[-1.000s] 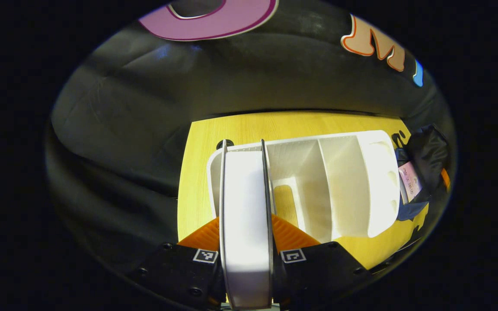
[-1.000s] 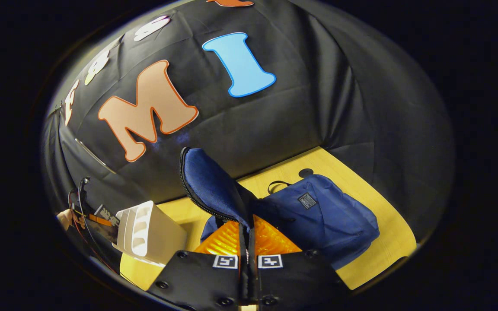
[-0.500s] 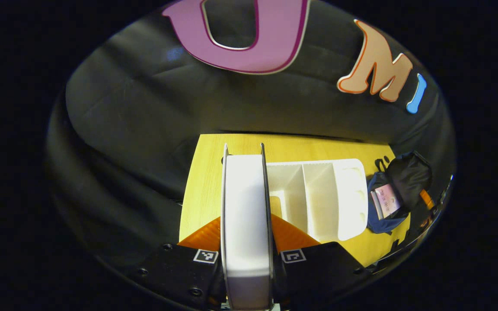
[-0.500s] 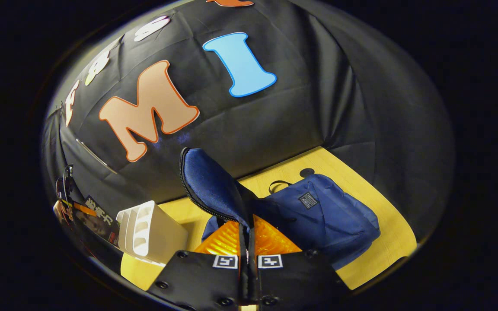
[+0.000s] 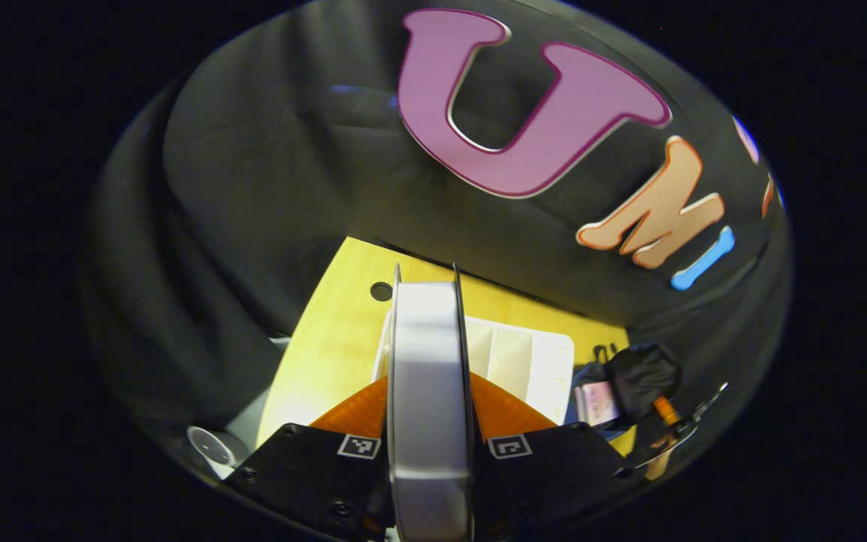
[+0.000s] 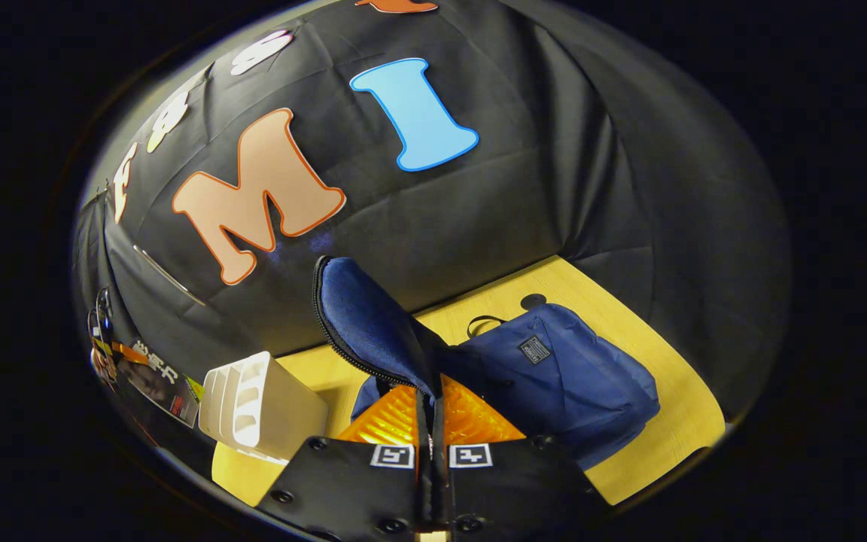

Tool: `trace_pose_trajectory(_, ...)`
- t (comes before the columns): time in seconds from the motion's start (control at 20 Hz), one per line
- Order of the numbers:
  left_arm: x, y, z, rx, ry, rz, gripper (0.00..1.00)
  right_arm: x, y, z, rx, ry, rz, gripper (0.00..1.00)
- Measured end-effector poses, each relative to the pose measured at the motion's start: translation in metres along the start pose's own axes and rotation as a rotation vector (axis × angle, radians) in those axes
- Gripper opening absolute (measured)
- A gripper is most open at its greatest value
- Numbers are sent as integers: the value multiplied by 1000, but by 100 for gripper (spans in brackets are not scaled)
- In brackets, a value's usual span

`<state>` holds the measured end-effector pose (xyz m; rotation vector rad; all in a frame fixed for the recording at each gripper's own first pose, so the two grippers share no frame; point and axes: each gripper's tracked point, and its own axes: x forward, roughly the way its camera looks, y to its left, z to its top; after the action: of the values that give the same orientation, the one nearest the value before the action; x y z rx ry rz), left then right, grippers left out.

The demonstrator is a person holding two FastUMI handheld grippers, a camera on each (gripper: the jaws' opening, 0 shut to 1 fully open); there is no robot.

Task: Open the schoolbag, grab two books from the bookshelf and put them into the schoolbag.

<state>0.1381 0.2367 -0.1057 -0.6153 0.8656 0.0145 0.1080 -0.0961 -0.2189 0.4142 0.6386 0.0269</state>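
in the left gripper view we see our left gripper point(image 5: 428, 406) clamped on a book point(image 5: 427, 376), one orange finger pressing each cover, the white page edge facing us and running straight ahead between the fingers. beyond and below the book stands the white bookshelf point(image 5: 531, 361) on the yellow table point(image 5: 328, 339), its dividers showing just to the right of the book. farther right of our fingers lies the schoolbag point(image 5: 633, 376), dark here, with its mouth open and a pale label visible inside.

in the right gripper view our right gripper point(image 6: 431, 421) has its fingers pressed together on the blue flap point(image 6: 369, 324) of the schoolbag point(image 6: 561, 376), holding it up so the zipper edge curves up ahead of us. the bag's body lies on the table point(image 6: 674, 421) ahead and to the right of the fingers. the bookshelf point(image 6: 260, 406) stands to the left of the fingers, and farther left the book point(image 6: 151, 380) shows its dark cover, lifted clear of the shelf.
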Motion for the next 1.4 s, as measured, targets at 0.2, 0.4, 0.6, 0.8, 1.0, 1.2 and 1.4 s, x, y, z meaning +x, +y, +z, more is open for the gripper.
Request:
trace_pose_trajectory(0.2,-1,-13,-17,-246,-45,-186,37,0,0,1,0,2,1,5)
trace_pose_trajectory(0.4,10,-19,-33,-358,-72,-258,37,0,0,1,-2,5,2,4)
trace_pose_trajectory(0.6,23,-34,-49,-373,-75,-279,37,0,1,1,9,4,9,4)
trace_pose_trajectory(0.8,48,-89,-76,-366,-59,-376,37,-1,1,1,13,2,14,5)
trace_pose_trajectory(1.0,81,-148,-113,-360,26,-446,39,-2,1,3,21,-3,25,4)
trace_pose_trajectory(1.2,116,-209,-152,-391,92,-504,38,-3,0,4,29,-2,35,4)
trace_pose_trajectory(1.4,159,-268,-199,-383,161,-519,37,-7,-1,12,32,-11,50,3)
